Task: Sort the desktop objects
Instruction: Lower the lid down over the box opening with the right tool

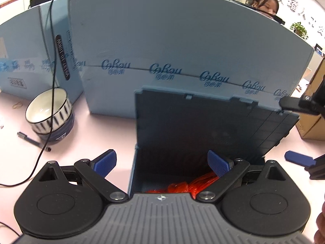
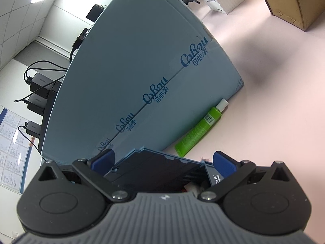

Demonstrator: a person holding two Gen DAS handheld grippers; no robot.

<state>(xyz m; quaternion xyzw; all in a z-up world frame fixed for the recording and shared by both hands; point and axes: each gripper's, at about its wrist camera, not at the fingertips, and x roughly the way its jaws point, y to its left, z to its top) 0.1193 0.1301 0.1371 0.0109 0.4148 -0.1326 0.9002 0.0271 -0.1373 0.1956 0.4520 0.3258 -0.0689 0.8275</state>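
Observation:
A dark storage box [image 1: 134,170] stands open on the pink desk, its lid [image 1: 203,126] raised upright. Red crinkly material [image 1: 195,185] lies inside it. My left gripper [image 1: 162,162] is open and empty, hovering over the box's opening. My right gripper [image 2: 163,162] is open, its jaws on either side of the lid's [image 2: 158,166] top edge; in the left wrist view its fingers [image 1: 292,103] show at the lid's right corner. A green tube [image 2: 200,129] with a white cap lies against the blue carton.
A large blue Cobou carton [image 1: 172,57] stands behind the box. A striped bowl [image 1: 49,113] and a black pen [image 1: 28,138] lie at the left, with a black cable [image 1: 51,61] hanging across. Brown cardboard boxes [image 2: 292,0] stand at the right.

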